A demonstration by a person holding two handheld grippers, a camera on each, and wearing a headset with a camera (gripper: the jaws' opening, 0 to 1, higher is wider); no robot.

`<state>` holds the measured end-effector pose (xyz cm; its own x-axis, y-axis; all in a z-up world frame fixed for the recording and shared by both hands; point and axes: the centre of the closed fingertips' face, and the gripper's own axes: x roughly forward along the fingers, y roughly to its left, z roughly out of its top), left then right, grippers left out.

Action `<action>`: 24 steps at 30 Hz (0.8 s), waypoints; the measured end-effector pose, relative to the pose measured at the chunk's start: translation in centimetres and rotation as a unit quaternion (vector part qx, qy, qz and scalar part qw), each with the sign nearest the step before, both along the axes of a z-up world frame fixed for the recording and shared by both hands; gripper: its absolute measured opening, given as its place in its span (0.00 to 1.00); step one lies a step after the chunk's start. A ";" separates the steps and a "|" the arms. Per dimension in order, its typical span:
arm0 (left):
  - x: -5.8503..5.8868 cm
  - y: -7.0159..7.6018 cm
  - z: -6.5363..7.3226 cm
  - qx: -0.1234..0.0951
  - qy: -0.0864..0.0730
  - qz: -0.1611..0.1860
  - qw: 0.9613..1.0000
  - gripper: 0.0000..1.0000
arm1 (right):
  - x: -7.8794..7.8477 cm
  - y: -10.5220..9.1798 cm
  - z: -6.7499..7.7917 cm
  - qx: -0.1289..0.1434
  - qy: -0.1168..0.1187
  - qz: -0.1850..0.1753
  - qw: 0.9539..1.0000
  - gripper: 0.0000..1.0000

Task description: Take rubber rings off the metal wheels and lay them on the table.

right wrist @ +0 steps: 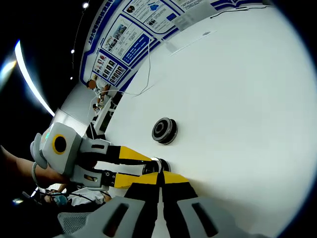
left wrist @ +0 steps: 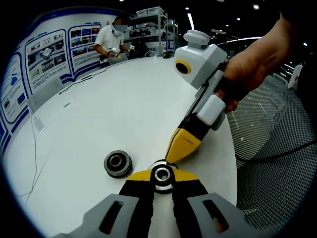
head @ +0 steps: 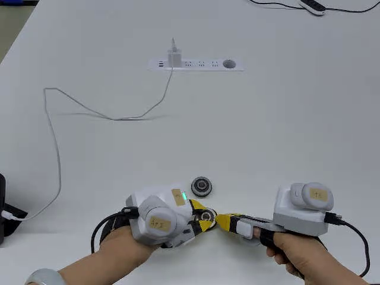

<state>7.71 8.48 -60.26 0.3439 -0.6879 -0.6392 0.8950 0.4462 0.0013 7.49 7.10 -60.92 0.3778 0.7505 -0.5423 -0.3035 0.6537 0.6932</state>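
Note:
A small metal wheel is clamped between the yellow tips of my left gripper, low in the head view. In the left gripper view the jaws of my left gripper are shut on this wheel. My right gripper comes in from the right, its jaws pressed together at the wheel's rim. I cannot tell whether it pinches a ring. In the right gripper view my right gripper meets the held wheel. A second wheel with a black rubber ring lies flat on the white table, just beyond the tips.
A white power strip with a plugged charger lies far back, and its thin cable loops down the left side. A black object sits at the left edge. Another cable and device lie at the far right corner.

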 end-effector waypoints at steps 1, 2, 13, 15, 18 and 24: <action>0.0 0.0 0.0 0.000 0.000 0.000 1.000 0.14 | 0.0 0.0 0.0 -0.001 0.000 0.001 1.000 0.03; 0.0 0.0 0.0 0.000 0.000 -0.001 1.000 0.14 | 0.0 0.0 0.0 -0.001 0.000 0.002 1.000 0.03; 0.1 0.0 0.0 -0.001 0.000 -0.001 1.000 0.14 | 0.0 0.1 -0.2 0.011 0.034 0.011 0.999 0.05; 0.1 0.0 0.0 -0.001 0.000 0.000 1.000 0.14 | 0.0 0.1 -0.2 0.007 0.033 0.014 0.999 0.04; 0.1 0.0 0.0 -0.001 0.000 0.001 1.000 0.14 | -0.1 0.1 -0.1 0.002 0.030 0.015 0.999 0.04; 0.0 0.0 0.0 -0.002 0.000 0.002 1.000 0.14 | 0.2 0.0 -0.1 -0.004 0.022 0.011 1.000 0.02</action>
<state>7.74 8.46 -60.24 0.3465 -0.6889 -0.6367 0.8935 0.4491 0.0003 7.69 7.14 -61.06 0.3366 0.7540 -0.5641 -0.2871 0.6527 0.7011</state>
